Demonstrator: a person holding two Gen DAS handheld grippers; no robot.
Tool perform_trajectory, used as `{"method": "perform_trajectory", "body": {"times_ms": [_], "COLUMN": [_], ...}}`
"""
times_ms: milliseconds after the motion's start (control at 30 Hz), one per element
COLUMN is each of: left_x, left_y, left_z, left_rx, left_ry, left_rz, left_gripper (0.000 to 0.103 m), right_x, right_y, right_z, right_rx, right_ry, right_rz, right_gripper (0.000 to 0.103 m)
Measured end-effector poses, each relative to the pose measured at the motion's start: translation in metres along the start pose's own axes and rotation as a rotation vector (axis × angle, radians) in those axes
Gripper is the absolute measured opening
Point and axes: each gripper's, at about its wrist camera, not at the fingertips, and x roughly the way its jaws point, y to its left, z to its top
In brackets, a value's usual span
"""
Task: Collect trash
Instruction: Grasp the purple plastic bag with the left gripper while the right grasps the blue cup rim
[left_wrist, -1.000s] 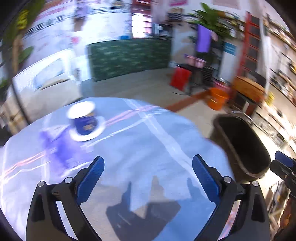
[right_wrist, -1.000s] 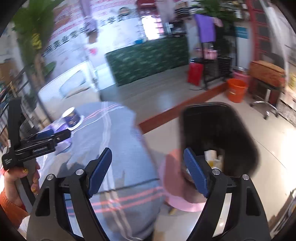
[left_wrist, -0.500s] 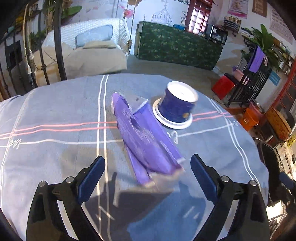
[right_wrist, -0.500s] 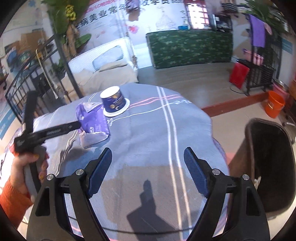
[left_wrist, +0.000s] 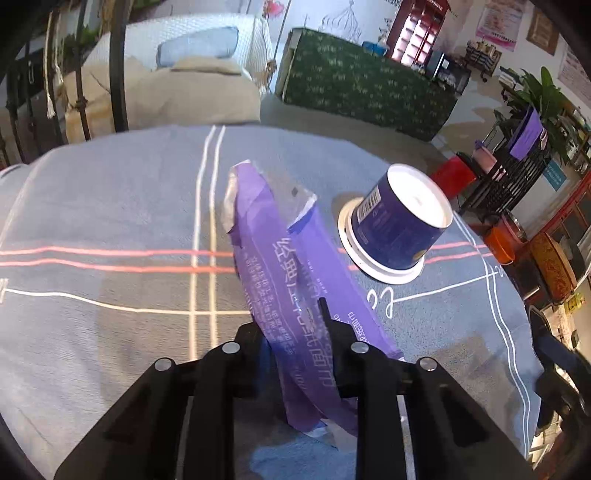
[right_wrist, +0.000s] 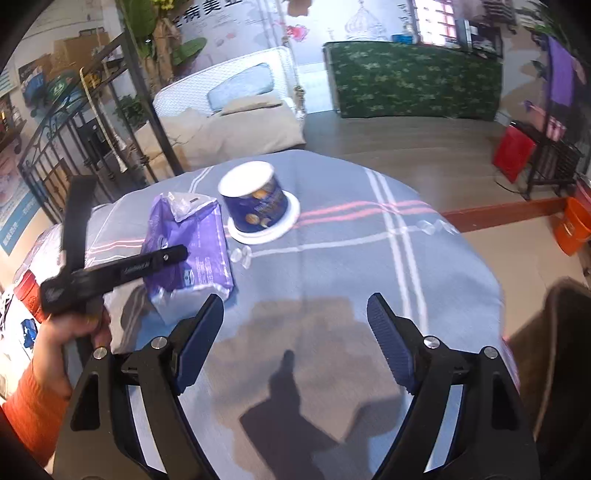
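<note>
A purple plastic wrapper (left_wrist: 288, 280) lies on the round table with the grey-blue striped cloth (left_wrist: 110, 221). My left gripper (left_wrist: 295, 332) is shut on the near end of the wrapper. In the right wrist view the wrapper (right_wrist: 192, 236) shows with the left gripper (right_wrist: 122, 269) clamped on it. An upside-down dark blue paper cup (left_wrist: 399, 221) stands on its white lid to the right of the wrapper; it also shows in the right wrist view (right_wrist: 255, 203). My right gripper (right_wrist: 295, 332) is open and empty above the table's near part.
A dark trash bin (right_wrist: 554, 350) stands on the floor off the table's right edge. Small clear plastic bits (right_wrist: 242, 254) lie near the cup. A beige sofa (left_wrist: 166, 88), a green counter (left_wrist: 365, 81) and an orange bucket (right_wrist: 572, 229) stand beyond the table.
My left gripper has moved forward and shut on the purple wrapper. My right gripper has swung from the bin back over the table and stays open.
</note>
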Motion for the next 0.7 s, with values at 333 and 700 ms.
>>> {"method": "perform_trajectory", "body": {"times_ms": [333,700], "left_x": [-0.019,-0.024], "left_y": [0.01,0.01], "left_z": [-0.003,-0.006], "left_rx": [-0.039,-0.053], "left_ry": [-0.056,-0.07], "left_rz": [0.009,0.036], "left_gripper": [0.021,0.022], "right_x": [0.054,0.109], "right_y": [0.038,0.057], "right_z": [0.048,0.079], "right_rx": [-0.1,-0.12], "right_ry": [0.029,0.083], "right_rz": [-0.006,-0.031], "right_gripper": [0.08,0.08]}}
